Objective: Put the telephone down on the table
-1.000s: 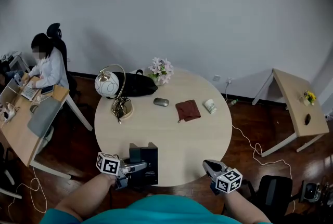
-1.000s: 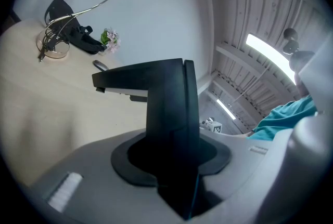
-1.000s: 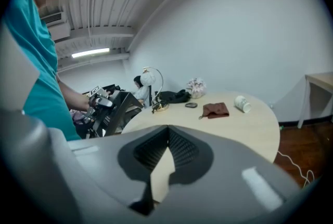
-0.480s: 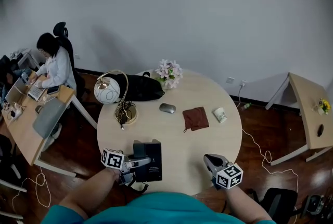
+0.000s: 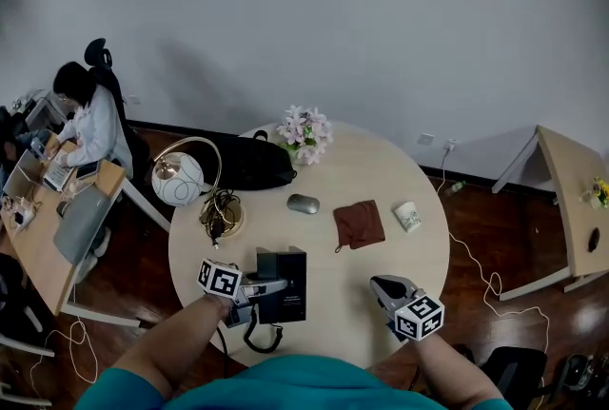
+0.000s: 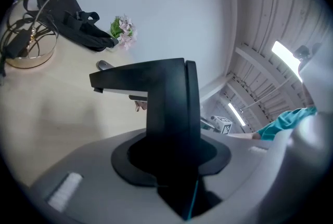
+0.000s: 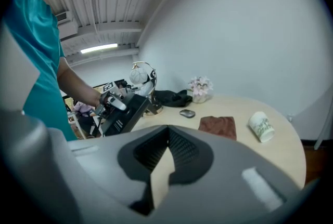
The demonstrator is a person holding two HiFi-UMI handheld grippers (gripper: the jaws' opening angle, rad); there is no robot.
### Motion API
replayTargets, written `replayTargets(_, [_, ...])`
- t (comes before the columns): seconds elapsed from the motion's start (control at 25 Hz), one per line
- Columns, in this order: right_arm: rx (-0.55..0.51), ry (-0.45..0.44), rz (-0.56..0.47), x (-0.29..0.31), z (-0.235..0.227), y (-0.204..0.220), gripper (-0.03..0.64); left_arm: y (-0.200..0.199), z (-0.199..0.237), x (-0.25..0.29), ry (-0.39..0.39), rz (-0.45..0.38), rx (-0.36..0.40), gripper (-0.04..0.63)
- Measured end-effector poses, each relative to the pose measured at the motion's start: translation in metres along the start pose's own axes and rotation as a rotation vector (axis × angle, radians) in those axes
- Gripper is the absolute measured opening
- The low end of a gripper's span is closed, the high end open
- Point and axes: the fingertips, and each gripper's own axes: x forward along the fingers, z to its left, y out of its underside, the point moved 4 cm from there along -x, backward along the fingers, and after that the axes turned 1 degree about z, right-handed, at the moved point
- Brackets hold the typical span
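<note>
Telephone: we see the black telephone [image 5: 293,270] tilted above the near rim of the round table [image 5: 381,170]. We cannot tell if its lower edge touches.
Left gripper: the left gripper [image 5: 265,286] has its jaws clamped on the telephone body.
Right gripper: the right gripper [image 5: 383,284] has its jaws together and holds nothing.
Doing it well: we would level the base over bare wood, inward of the rim, and loosen the jaws only once it sits flat. The coiled cord [image 5: 257,338] hangs off the edge and could drag.
Paper cup: the paper cup [image 5: 408,215] lies on its side, and we see nothing in it.
Black bag: the black bag [image 5: 249,165] has its contents hidden.
</note>
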Motion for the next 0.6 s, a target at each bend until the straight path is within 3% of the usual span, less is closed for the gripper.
replayTargets(0.32, [0.073,0.121,0.021,0.035,-0.018,-0.003,0.002,-0.061,0.054,0.024,0.073,0.127,0.020,0.169])
replayTargets(0.6, [0.121,0.142,0.026,0.053,-0.033,0.000,0.002,-0.089,0.101,0.057,0.076,0.235,0.058,0.170])
